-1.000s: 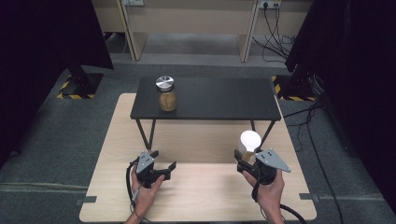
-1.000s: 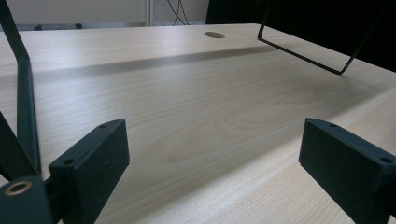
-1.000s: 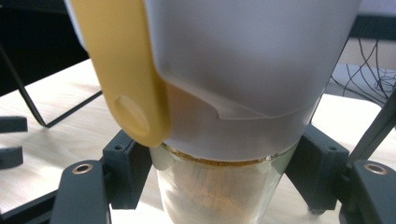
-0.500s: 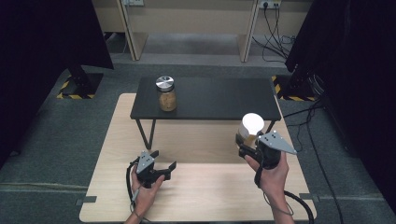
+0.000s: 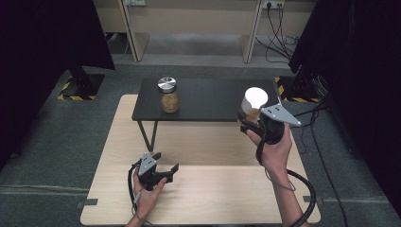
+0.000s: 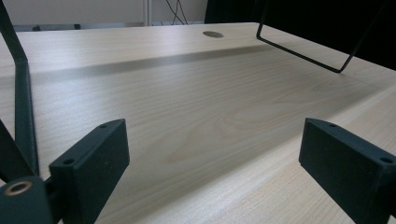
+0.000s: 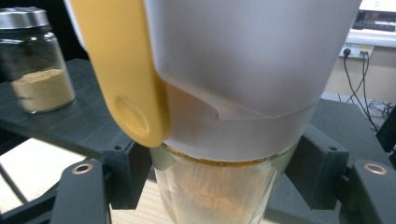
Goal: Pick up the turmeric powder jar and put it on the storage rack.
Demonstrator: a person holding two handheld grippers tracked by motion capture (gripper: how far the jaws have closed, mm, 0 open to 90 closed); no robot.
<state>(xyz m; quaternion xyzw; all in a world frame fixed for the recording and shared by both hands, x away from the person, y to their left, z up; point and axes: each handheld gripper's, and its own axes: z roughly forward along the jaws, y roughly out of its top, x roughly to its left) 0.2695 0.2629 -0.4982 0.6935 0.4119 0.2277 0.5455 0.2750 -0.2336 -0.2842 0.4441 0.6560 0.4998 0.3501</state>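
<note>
— So, right gripper [image 5: 250,124] clamped on the white-lidded jar [image 5: 253,105], up by the black shelf [image 5: 208,101]?
— Yep. Left gripper [image 5: 165,169] wide open, empty, on the table [image 5: 213,198]. Grip's just under the lid, jar could tip or slip.

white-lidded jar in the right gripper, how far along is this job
Done, as it looks: the glass jar with the white lid and yellow flap is gripped and held off the pale wooden table, by the black raised shelf. In hand: the right gripper carries it, fingers clamped on the glass below the lid. Left: probably setting it down beside the metal-lidded glass jar. The left gripper rests open.
</note>
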